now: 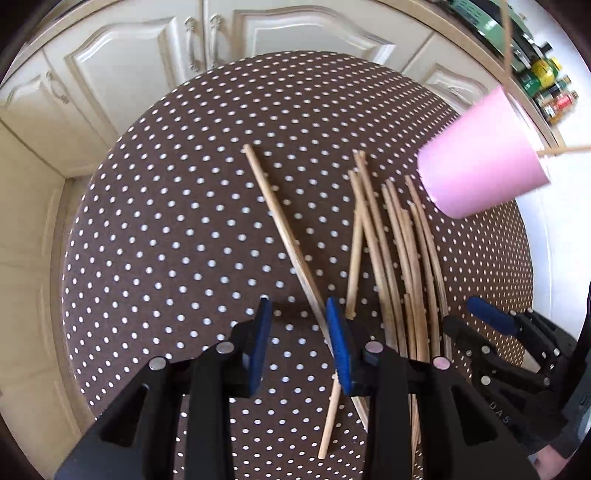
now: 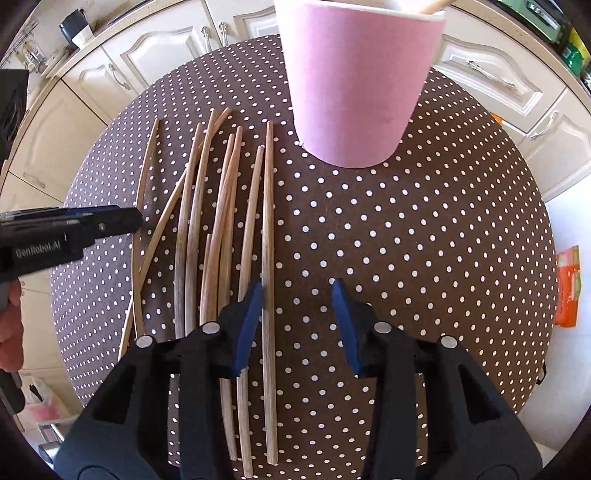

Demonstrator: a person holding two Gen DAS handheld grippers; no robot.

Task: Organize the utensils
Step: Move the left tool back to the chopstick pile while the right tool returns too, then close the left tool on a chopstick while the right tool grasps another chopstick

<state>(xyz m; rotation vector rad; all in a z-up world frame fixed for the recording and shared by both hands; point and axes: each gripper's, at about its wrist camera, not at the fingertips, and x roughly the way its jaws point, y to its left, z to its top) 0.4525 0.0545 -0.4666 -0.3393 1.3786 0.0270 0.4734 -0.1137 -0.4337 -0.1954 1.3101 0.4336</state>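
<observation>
Left wrist view: my left gripper (image 1: 300, 332) hangs low over the near part of the round polka-dot tabletop (image 1: 166, 221), jaws spread wide, nothing between the blue pads (image 1: 341, 347). One lone wooden chopstick (image 1: 280, 229) runs diagonally from mid-table toward the near edge and passes under my right-hand pad; contact between pad and stick cannot be judged. A shorter stick (image 1: 354, 254) crosses it just to the right.

Further right lies the main bundle of chopsticks (image 1: 410, 266), roughly parallel, pointing from the near edge toward the far edge, several overlapping. In the right wrist view the same bundle (image 2: 221, 221) fills the left half of the tabletop (image 2: 424, 240).

Right wrist view: my right gripper (image 2: 297, 310) is also spread wide and empty. Its left pad (image 2: 247, 328) sits just over the rightmost long stick (image 2: 268, 295) of the bundle; touching or not, cannot tell. The other pad is above bare cloth.

Pink cup (image 2: 360, 81) stands upright toward the far right edge of the table, just beyond the bundle's far tips, apart from them. At least one stick (image 2: 437, 5) pokes out of its rim. From the left wrist the cup (image 1: 480, 158) shows two thin sticks rising from it.

Cream cabinet doors (image 1: 147, 66) behind the table.
</observation>
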